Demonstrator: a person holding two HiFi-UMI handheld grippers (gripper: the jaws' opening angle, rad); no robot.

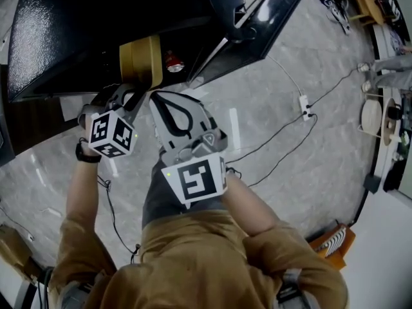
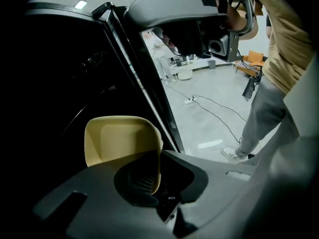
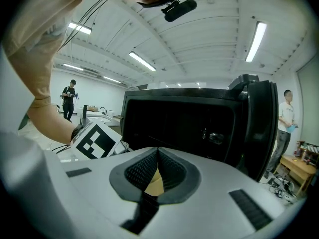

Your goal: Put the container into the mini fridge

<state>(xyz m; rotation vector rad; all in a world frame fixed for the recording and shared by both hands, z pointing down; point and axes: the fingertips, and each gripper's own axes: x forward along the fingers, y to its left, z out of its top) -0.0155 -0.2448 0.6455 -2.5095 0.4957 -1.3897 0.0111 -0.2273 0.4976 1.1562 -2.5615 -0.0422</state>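
A tan plastic container [image 1: 139, 61] hangs at the mouth of the black mini fridge [image 1: 77, 24], whose door [image 1: 257, 11] stands open to the right. My left gripper [image 1: 132, 93] is shut on the container's near rim. In the left gripper view the container [image 2: 117, 139] stands upright against the dark fridge interior [image 2: 60, 68], its wall pinched in the left gripper [image 2: 157, 176]. My right gripper [image 1: 156, 97] sits just right of the left one, tips met, close beside the container's lower edge. In its own view the right gripper [image 3: 158, 152] faces the fridge opening [image 3: 179, 123]; a tan patch shows in the gap behind its tips.
A red item [image 1: 174, 62] sits inside the fridge behind the container. A power strip [image 1: 306, 106] and cables lie on the grey floor to the right. The open door [image 3: 256, 128] stands on the right. One person [image 3: 69, 99] stands far left, another [image 3: 285, 128] at right.
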